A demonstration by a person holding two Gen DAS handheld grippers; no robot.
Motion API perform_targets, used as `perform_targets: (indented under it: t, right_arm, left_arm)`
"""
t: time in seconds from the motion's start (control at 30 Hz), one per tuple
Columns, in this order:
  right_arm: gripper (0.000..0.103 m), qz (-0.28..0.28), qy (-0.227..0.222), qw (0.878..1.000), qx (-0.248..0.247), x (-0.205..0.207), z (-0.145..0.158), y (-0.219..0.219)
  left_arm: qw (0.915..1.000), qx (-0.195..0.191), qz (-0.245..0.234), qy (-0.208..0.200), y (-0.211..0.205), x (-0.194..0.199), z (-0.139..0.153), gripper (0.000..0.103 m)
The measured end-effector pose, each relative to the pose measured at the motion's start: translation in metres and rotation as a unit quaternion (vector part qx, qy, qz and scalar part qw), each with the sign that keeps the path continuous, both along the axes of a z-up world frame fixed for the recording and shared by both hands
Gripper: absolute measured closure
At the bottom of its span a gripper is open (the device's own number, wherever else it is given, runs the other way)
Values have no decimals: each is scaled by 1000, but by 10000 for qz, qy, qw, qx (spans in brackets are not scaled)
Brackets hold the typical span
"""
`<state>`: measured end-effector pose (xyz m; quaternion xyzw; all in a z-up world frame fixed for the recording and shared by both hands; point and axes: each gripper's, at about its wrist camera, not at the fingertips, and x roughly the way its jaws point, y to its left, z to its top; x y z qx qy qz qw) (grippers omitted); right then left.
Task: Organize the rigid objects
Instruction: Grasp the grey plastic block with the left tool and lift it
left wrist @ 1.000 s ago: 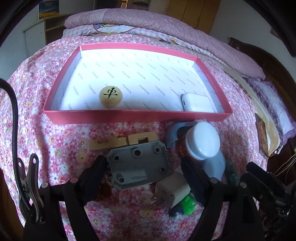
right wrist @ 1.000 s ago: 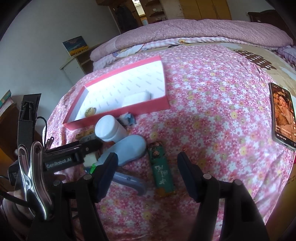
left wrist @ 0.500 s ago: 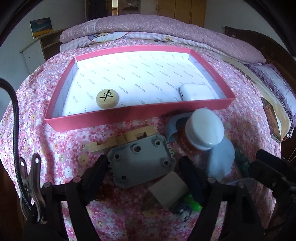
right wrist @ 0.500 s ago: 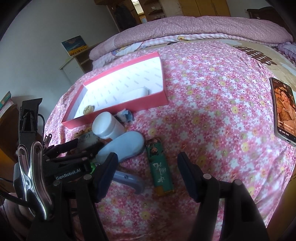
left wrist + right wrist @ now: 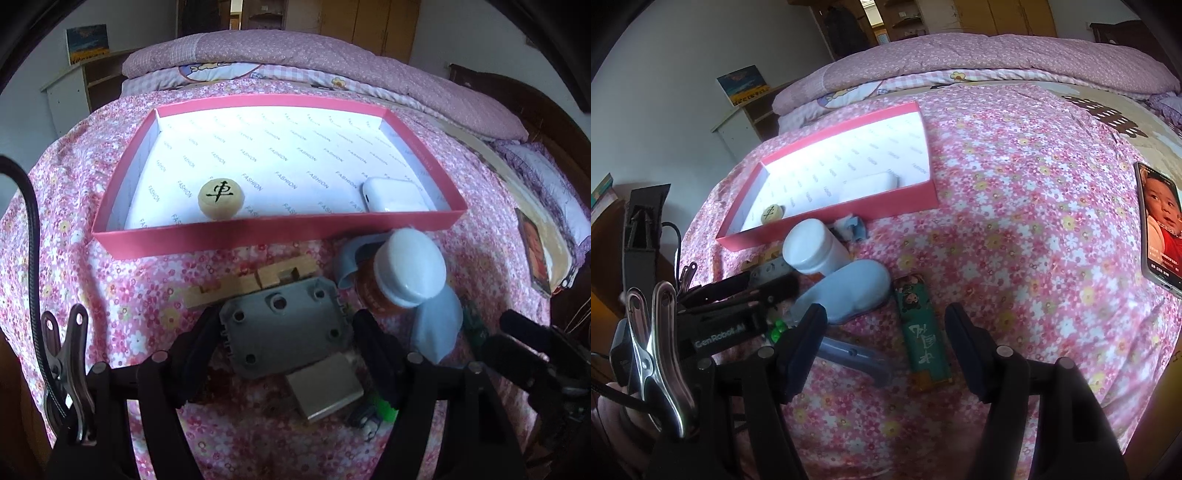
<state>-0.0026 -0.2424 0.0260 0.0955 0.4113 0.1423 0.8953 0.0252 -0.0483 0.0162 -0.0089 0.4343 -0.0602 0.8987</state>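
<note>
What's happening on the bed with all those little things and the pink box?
Someone is tidying small hard things into the pink box using two hand-held grippers. A wooden chess piece and a white case already lie inside. The left gripper has just been closing its jaws around the grey plastic block, which sits between its fingers. The right gripper hangs open above the green lighter. The white-capped bottle and other bits are not yet in the box.
</note>
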Motion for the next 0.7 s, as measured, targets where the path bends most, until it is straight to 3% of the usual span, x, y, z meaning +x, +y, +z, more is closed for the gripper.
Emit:
perform_targets:
  t: [0.1,0.3,0.7]
  right_arm:
    - [35,-18,22,10000,28,1,-1,-1]
    - [35,10,35,10000,14,0,-2,1]
    - [35,197,63,9997,-157,5,-2,20]
  left_arm:
    - [9998,196,-74,-60,-4,-2,-2,27]
    - [9998,97,-125,-81,5,-11,1,27]
    - [9981,90,-206,-568,27,-31,21,27]
